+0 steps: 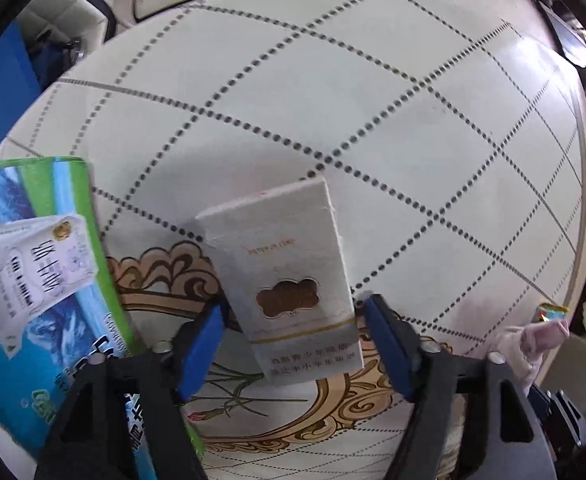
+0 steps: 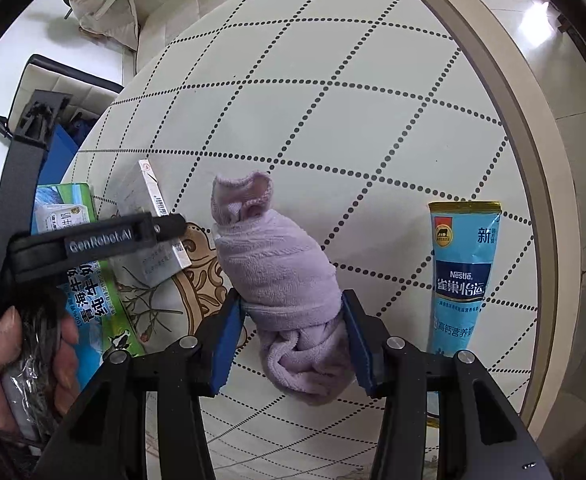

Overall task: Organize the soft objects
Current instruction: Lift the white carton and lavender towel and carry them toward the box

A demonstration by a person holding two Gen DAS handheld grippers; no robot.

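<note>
Right tongs (image 2: 293,340) clamped a rolled lilac towel (image 2: 281,272) on the table (image 2: 373,120), a Nestlé sachet (image 2: 461,276) to their right; left tongs (image 1: 293,344) stood open around a white carton (image 1: 289,280), milk packs (image 1: 33,280) cropped at left.

Left gripper (image 1: 293,344) gapes with parted fingers; right gripper (image 2: 293,340) has both pads pressing inward.

Cig. pack (image 1: 289,280); milk carton (image 1: 41,280); Nestle pouch (image 2: 461,276)
</note>
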